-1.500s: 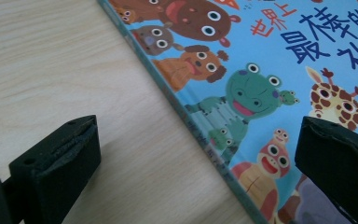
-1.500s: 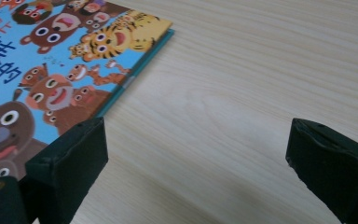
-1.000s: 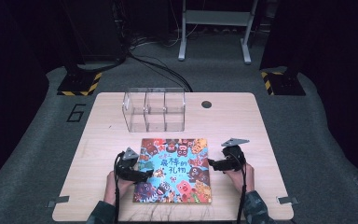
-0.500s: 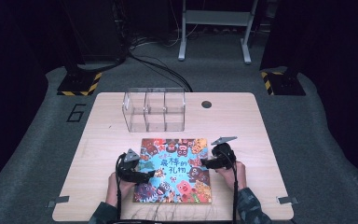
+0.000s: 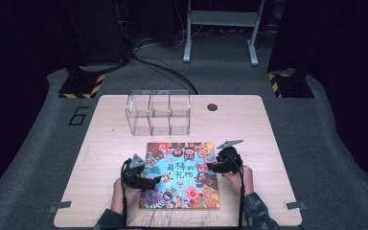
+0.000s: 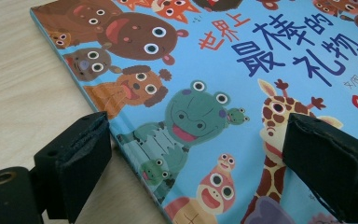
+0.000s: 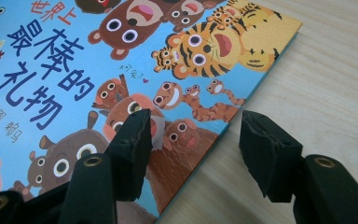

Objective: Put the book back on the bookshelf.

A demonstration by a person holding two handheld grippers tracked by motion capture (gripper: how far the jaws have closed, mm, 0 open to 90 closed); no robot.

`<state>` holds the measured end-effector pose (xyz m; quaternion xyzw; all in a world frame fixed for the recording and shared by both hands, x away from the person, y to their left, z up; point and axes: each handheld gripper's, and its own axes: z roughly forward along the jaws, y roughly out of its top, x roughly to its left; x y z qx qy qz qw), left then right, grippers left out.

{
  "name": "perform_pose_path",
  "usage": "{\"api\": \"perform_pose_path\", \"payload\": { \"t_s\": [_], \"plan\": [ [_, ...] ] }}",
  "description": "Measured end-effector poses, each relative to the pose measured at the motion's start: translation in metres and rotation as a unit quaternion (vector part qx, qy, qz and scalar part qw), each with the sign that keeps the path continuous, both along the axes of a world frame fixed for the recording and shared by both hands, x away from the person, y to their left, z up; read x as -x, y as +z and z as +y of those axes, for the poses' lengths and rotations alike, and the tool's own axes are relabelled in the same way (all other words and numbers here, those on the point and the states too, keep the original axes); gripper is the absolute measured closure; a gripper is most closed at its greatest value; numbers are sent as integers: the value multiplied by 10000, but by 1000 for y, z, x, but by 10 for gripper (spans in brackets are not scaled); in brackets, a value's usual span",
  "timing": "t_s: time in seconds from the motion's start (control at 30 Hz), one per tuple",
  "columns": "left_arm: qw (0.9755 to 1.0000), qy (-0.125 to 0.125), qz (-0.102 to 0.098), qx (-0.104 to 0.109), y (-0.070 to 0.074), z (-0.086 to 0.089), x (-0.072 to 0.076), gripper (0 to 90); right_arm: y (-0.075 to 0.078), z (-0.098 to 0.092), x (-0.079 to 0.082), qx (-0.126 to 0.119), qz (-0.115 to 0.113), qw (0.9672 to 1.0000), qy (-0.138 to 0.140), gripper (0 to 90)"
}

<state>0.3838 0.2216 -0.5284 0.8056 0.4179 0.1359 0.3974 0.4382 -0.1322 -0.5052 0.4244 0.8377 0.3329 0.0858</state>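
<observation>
Landmark is the picture book (image 5: 181,175), flat on the wooden table (image 5: 268,143), near the front edge, roughly centred. Cover up: blue, cartoon animals, dark blue Chinese title.

Left of the book: left gripper (image 5: 149,181) sits at the book's left edge, about mid-height, pointing right across the cover. In the left gripper view (image 6: 196,158) the jaws stand wide apart and straddle the edge: one pad over bare table just outside the book, the other over the cover by the giraffe. Pads press on nothing, so it's released. The person's left hand (image 5: 124,191) holds it from below-left of the book.

Behind the book: clear plastic organiser (image 5: 158,113) with three compartments, well apart from the book's far edge, standing upright. Small dark round hole (image 5: 212,107) in the table to the right of the organiser.

Right of the book: right gripper (image 5: 214,167) at the book's right edge, upper half, pointing left. Its jaws have just been closing. In the right gripper view (image 7: 193,140) they straddle the book's edge: one pad over the cover near the brown animal, the other over bare wood just outside. Visible gap on both sides, no squeeze on the book, so not gripping. Right hand (image 5: 242,175) behind it, off the book's right side.
</observation>
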Motion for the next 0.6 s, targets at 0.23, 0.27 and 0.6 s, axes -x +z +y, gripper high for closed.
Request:
{"api": "perform_pose_path", "payload": {
  "t_s": [0.23,0.27,0.6],
  "plan": [
    [9999,-100,26,-111,1,-9,-1,81,1,-10,-1,20,72,9999,-87,442],
    [9999,-46,-15,-88,1,-12,0,81,1,-12,-2,24,85,9999,-73,442],
    [9993,199,-239,-184,6,-7,-1,63,-1,-24,-5,-144,284,9994,-101,440]
  ]
}}
